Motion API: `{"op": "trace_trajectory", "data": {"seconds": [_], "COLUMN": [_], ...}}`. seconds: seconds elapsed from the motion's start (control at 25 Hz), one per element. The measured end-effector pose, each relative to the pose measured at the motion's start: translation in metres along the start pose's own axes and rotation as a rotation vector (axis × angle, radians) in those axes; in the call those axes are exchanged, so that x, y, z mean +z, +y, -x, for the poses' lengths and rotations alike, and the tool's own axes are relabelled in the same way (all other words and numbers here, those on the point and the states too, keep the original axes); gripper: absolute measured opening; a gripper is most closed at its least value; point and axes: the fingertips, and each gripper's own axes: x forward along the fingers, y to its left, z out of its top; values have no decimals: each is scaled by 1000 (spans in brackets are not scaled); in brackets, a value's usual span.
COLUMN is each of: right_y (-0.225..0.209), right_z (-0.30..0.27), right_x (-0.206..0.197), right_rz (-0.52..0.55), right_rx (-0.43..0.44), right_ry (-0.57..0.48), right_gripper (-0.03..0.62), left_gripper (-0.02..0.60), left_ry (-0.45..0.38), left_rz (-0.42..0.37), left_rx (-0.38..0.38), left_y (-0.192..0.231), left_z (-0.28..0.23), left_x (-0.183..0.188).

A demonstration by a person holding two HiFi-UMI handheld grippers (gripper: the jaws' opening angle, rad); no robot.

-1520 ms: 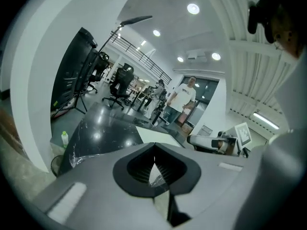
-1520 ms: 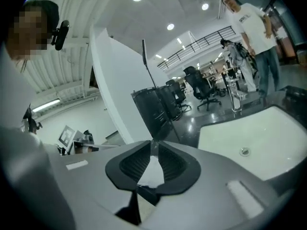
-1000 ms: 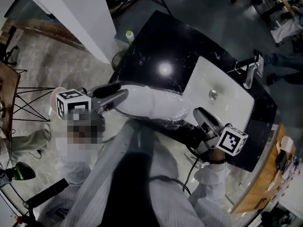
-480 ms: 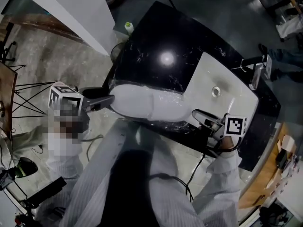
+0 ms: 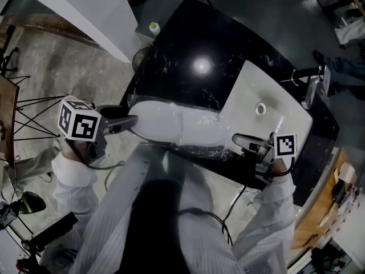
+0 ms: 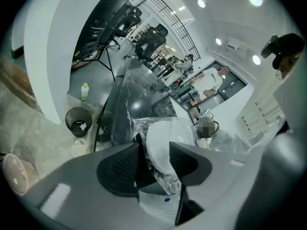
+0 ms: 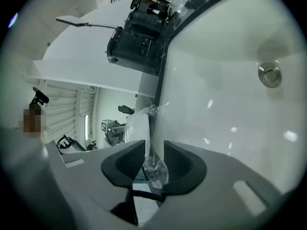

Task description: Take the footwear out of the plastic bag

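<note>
A clear plastic bag [image 5: 177, 124] holding white footwear [image 6: 165, 143] lies along the front edge of the black counter [image 5: 188, 44]. My left gripper [image 5: 132, 120] is at the bag's left end. In the left gripper view its jaws [image 6: 154, 150] are closing, with the footwear's rounded end and crinkled film between them and a sliver of gap still at the left pad. My right gripper [image 5: 236, 140] is at the bag's right end. Its jaws [image 7: 154, 152] are closing too, and a thin bunch of bag film [image 7: 154, 169] hangs loose between the pads.
A white sink [image 5: 268, 124] with a drain and a faucet [image 5: 311, 90] is set in the counter's right part, just behind my right gripper. A small bottle [image 5: 153, 27] stands on the floor by the far left corner. A round bin [image 6: 78, 121] stands by the counter.
My left gripper has drawn back leftward to the bag's tip. My right gripper has shifted right and up along the counter edge. The bag has stayed where it was.
</note>
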Motion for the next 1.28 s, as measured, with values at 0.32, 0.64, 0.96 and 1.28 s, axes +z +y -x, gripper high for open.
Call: {"op": "trace_trajectory", "data": {"seconds": [0.32, 0.64, 0.96, 1.28], "right_y": [32, 64, 96, 127], "right_z": [-31, -47, -18, 13], "right_x": [10, 11, 5, 6], "right_rz": [32, 97, 167, 238], "right_rx": [224, 376, 429, 416], "right_ry": [105, 118, 2, -121], "right_gripper": [140, 106, 81, 77], "left_gripper": [166, 124, 98, 89], "left_ry": [24, 7, -125, -242], "left_rz": [-2, 32, -19, -146], "left_rx": [-32, -54, -165, -234], "left_y": [-5, -3, -47, -84], "left_z": [-7, -5, 27, 63], "left_x": [-1, 0, 27, 57]}}
